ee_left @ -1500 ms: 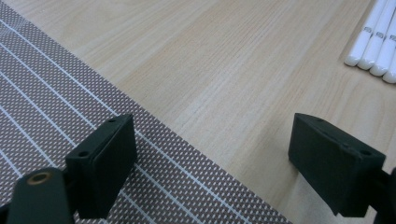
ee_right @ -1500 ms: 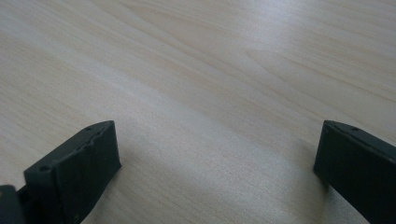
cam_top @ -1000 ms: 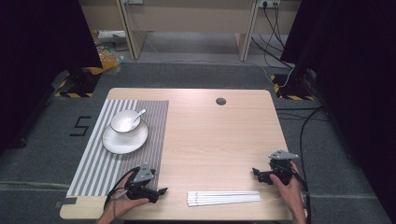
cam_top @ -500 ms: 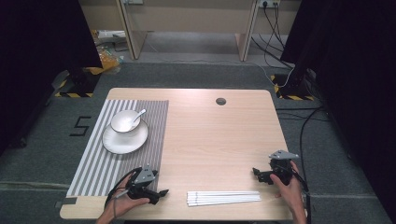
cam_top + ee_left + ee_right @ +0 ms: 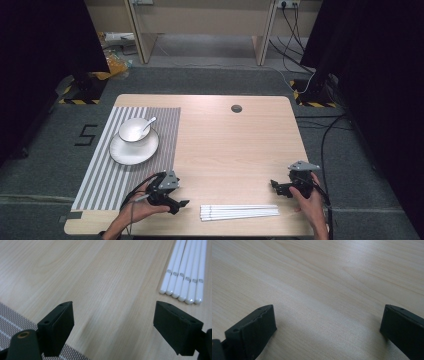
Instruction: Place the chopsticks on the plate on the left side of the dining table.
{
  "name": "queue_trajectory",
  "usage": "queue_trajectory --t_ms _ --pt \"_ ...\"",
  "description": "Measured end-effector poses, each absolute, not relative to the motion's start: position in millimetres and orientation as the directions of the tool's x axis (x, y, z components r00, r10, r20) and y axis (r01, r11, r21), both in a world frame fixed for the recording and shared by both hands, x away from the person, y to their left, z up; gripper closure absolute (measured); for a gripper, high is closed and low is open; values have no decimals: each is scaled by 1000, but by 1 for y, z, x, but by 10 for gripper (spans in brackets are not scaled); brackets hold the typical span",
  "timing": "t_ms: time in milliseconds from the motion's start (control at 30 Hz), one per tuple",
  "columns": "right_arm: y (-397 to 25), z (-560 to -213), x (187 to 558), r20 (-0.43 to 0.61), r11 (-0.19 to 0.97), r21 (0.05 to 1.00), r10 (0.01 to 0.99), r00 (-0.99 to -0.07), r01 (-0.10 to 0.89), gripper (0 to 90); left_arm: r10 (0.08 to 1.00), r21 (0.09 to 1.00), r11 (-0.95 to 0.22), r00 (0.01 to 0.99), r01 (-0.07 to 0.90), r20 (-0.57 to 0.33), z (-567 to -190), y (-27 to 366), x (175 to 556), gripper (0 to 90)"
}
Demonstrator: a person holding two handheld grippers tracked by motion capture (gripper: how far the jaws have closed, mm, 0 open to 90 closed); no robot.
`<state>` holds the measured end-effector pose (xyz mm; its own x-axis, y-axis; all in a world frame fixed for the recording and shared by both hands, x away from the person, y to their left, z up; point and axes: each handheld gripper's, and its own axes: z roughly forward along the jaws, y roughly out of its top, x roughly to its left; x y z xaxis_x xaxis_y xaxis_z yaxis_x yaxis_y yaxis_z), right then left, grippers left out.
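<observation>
- The white sticks (image 5: 240, 212) lie side by side, low centre of the high view, on the worktop (image 5: 235, 145) between both tools.
- Left hand-held gripper (image 5: 176, 204) has its jaws wide apart and empty, just left of the stick ends (image 5: 183, 270).
- Right hand-held gripper (image 5: 276, 186) is likewise spread, holding nothing.
- Best approach: turn the left one square across a single outer stick, keeping low.
- Risk: the rounded sticks may roll and scatter.
</observation>
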<state>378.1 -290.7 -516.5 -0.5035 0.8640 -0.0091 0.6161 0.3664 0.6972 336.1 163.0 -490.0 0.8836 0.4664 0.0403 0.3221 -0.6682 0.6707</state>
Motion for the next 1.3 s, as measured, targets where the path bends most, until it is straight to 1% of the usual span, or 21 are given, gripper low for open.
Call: queue_trajectory --t_ms 167,700,1300 --pt "-291 -517 378 -9 366 698 864 -504 615 2 408 643 -710 912 287 44 -482 144 344 168" --pt "-291 -517 378 -10 367 698 864 -504 615 2 321 590 -777 945 221 68 -480 111 354 169" --pt "-291 -517 378 -11 369 699 862 -506 613 2 237 547 -821 969 165 64 -484 74 358 177"
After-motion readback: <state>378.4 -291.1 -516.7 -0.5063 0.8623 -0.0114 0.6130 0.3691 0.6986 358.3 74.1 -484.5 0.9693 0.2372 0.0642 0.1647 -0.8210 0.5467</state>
